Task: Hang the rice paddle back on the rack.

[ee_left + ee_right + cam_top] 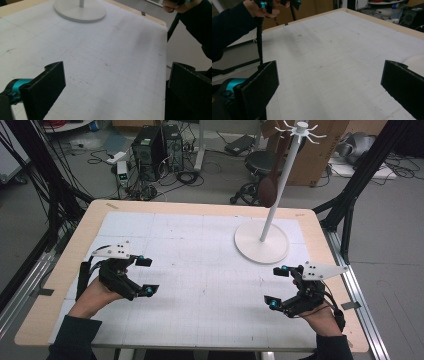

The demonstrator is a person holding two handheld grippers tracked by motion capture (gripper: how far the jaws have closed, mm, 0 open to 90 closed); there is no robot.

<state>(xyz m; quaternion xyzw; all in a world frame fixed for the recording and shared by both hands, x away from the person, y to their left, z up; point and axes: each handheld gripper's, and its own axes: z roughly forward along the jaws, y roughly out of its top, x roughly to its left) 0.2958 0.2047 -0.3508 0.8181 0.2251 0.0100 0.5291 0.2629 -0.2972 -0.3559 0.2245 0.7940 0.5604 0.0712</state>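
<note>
over the desk (pixel 200 270) we hold left gripper (pixel 145 276) & right gripper (pixel 278 286) both wide, nothing gripped; white stand (pixel 261 242) w/ brown spoon (pixel 270 187) at far right.

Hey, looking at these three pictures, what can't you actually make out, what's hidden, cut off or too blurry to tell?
- White stand: the left gripper view's top edge cuts its pole just above the base; the right gripper view's right edge leaves a sliver of base.
- Brown object hanging on the stand, high view: too blurred to identify.
- Left gripper and right gripper: jaws wide apart, their far sides hidden by hands.
</note>
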